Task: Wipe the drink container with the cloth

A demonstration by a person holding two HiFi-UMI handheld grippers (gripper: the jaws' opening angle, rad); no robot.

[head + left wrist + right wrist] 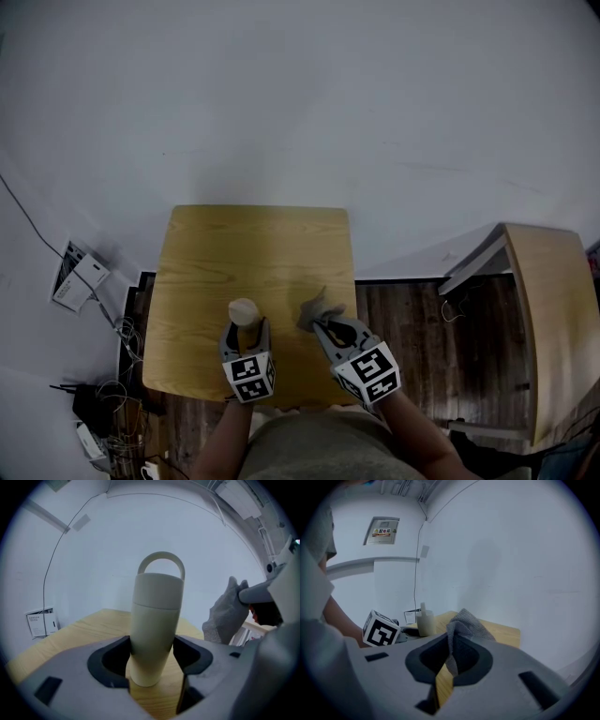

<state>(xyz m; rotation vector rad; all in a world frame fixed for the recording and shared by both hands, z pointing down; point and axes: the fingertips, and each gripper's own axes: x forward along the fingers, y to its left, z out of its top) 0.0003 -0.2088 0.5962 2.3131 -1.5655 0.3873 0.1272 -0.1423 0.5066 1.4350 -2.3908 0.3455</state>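
Observation:
A cream drink container (244,310) with a loop handle stands upright near the front of the wooden table (253,244). My left gripper (246,328) has its jaws on both sides of the container's lower body (157,616), pads against it, with the base resting on the tabletop. To its right my right gripper (326,328) is shut on a grey cloth (317,309), which sticks up from between the jaws (466,623) a little above the table. The cloth (225,616) hangs beside the container, apart from it. The container (425,623) also shows in the right gripper view, at the left.
A second wooden desk (553,319) stands to the right across dark floor. Cables and a white box (80,277) lie on the floor at the left. A white wall rises behind the table, with a notice (384,530) on it.

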